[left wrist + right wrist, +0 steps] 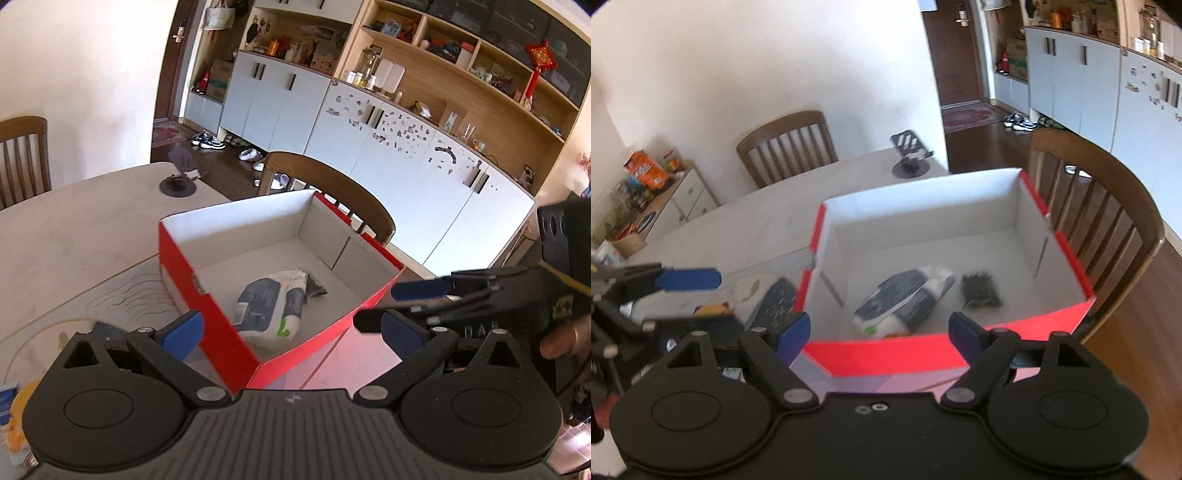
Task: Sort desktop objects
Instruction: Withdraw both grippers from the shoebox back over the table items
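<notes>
A red cardboard box (218, 325) with a white inside stands on the table; it also shows in the right wrist view (886, 358). Inside lie a white and dark blue packet (271, 308) (905, 295) and a small dark grey pouch (314, 286) (980, 290). My left gripper (291, 332) is open and empty, its fingers straddling the box's near corner. My right gripper (879, 338) is open and empty at the box's near wall. Each gripper shows in the other's view, the right one (406, 302) and the left one (690, 299).
The pale table (74, 229) carries a patterned mat with loose items (764, 299) left of the box and a black phone stand (910, 162) at the far end. Wooden chairs (1108, 206) stand around it. White cabinets (369, 147) line the wall.
</notes>
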Demonstrator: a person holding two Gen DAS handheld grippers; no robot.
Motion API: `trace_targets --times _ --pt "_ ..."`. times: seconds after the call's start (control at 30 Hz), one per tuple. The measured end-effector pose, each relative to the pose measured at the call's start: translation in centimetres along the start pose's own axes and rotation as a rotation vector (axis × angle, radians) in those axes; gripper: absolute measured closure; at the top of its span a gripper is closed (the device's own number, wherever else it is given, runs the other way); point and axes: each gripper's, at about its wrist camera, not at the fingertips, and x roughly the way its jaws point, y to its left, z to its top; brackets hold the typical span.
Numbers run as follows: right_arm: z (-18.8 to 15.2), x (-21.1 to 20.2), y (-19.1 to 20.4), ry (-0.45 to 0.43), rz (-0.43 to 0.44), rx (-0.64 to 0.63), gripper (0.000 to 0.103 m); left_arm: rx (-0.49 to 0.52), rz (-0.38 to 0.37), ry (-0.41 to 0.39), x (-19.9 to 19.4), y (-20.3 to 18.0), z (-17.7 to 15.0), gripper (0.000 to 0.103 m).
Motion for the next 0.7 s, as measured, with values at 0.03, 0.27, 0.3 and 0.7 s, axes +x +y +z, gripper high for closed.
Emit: trace_targets --times 0.03,0.27,0.3,0.7 --pt "-0.3 0.0 0.5 0.006 0.003 -0.006 0.021 -0.001 0.004 -0.002 -0.4 0.2 -0.3 0.000" --pt "-2.6 0.2 3.5 0.043 0.025 -0.033 0.021 -0.020 0.047 -0.019 -3.1 2.2 -2.4 0.000" --pt "-3.0 0.2 3.9 0.049 0.026 -0.039 0.021 -0.023 0.057 -0.020 -3.5 2.5 -2.7 0.000" --pt "-5.8 0.5 8.1 0.074 0.036 -0.059 0.021 -0.066 0.114 -0.023 -7.1 5.9 -6.1 0.000"
